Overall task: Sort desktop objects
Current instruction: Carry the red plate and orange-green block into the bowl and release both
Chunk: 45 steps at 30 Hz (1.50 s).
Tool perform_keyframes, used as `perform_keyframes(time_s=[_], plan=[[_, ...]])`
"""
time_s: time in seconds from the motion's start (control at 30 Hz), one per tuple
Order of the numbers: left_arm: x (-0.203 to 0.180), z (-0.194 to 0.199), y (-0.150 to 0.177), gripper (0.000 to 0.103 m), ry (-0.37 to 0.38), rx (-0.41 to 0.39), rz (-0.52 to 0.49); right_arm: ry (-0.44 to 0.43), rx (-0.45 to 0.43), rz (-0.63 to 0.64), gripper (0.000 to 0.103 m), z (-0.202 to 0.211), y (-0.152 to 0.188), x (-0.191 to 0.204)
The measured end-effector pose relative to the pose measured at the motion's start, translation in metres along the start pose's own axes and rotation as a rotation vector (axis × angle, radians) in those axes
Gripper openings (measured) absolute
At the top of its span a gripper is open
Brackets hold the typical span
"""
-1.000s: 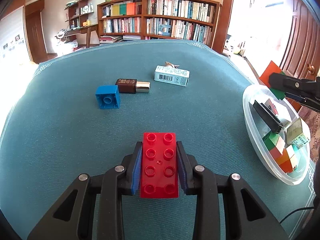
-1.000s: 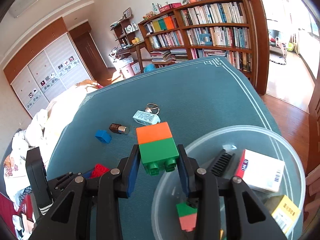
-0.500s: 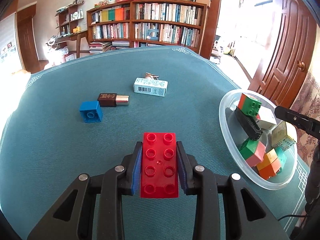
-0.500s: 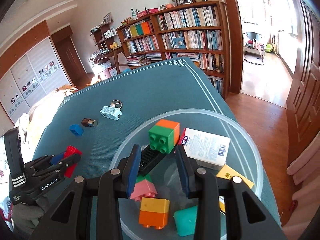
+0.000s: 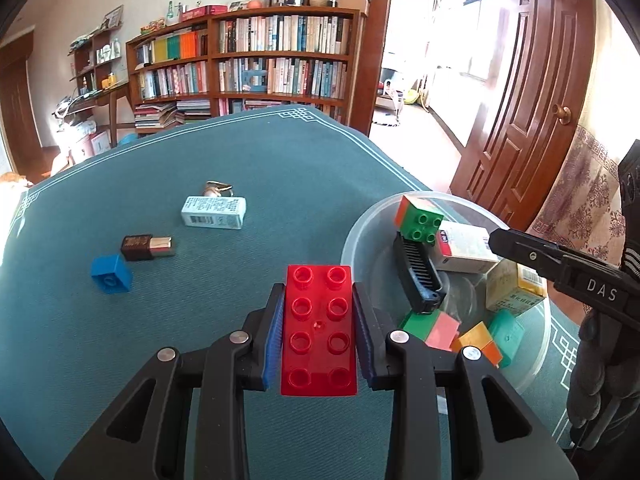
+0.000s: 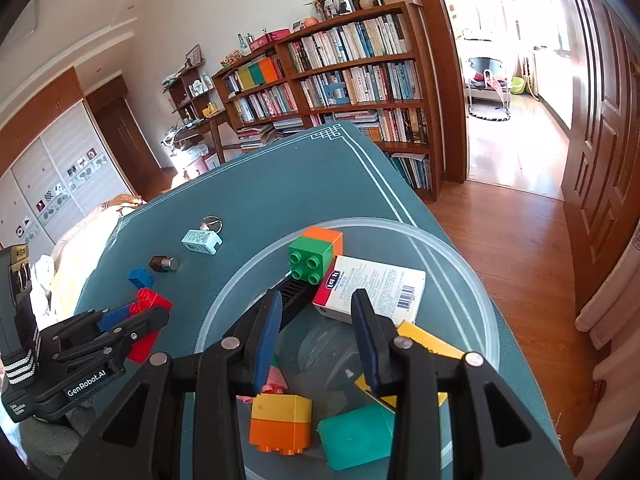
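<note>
Since a second ago the green-and-orange stacked toy brick (image 6: 316, 254) has left the right tool (image 6: 316, 334) and now lies inside the clear round plastic bowl (image 6: 472, 280), while the left tool (image 5: 319, 332) has carried the red eight-stud toy brick (image 5: 319, 330) from mid-desk up beside the bowl's rim.

Nearest the left camera, the left tool is clamped on the long sides of the red brick, studs up, level, pointing along the teal cloth-covered desk (image 5: 280, 184) with the bowl just to its right. The right tool hangs over the bowl's near half with its blue pads apart and nothing between them, angled down at the contents.

Risks, as I judge them: the right tool sits over the bowl, so bringing the red brick in could knock the two tools together. The bowl already holds a black comb (image 5: 418, 276), a white carton (image 6: 372, 288), a yellow-and-orange brick (image 6: 280, 424) and a teal block (image 6: 356, 436); a brick dropped from height could bounce off these, and a tool catching the light rim could tip or slide the bowl.

Farther from the bowl, well apart on the desk, wait a small blue square brick (image 5: 111, 274), a brown-and-gold tube (image 5: 147, 246), a pale blue printed box (image 5: 213, 212) and a key ring (image 5: 218, 189) touching it.
</note>
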<state>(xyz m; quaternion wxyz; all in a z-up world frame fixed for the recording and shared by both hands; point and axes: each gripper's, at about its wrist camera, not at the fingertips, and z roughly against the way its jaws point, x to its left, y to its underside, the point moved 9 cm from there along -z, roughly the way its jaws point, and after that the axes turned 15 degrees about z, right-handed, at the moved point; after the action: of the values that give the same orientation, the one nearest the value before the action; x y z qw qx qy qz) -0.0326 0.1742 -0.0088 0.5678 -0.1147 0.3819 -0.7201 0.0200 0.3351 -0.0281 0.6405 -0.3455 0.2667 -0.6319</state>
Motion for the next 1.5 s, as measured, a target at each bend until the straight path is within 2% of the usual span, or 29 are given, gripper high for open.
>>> perform_keyframes(time_s=[0.3,0.47,0.53,0.6,1.13,1.5], plan=[[-0.037,-0.021,-0.010,0.034,0.090,0.036,0.000,0.019,-0.022,-0.002,0.047,0.004,0.000,-0.007],[-0.046,-0.037,-0.010,0.035,0.153,0.090,0.056,0.024,-0.032,-0.009,0.050,0.006,-0.001,-0.009],[-0.044,-0.041,-0.007,0.042,0.165,0.106,0.076,0.025,-0.035,-0.015,0.053,0.007,0.000,-0.011],[-0.040,-0.041,-0.006,0.045,0.153,0.101,0.088,0.027,-0.036,-0.022,0.054,0.007,0.000,-0.013],[-0.012,-0.034,-0.013,0.045,0.088,0.069,0.138,0.012,-0.021,-0.018,0.060,0.004,0.004,-0.002],[0.036,-0.028,-0.021,0.045,-0.008,0.062,0.157,-0.022,-0.004,0.008,0.063,0.000,0.001,0.018]])
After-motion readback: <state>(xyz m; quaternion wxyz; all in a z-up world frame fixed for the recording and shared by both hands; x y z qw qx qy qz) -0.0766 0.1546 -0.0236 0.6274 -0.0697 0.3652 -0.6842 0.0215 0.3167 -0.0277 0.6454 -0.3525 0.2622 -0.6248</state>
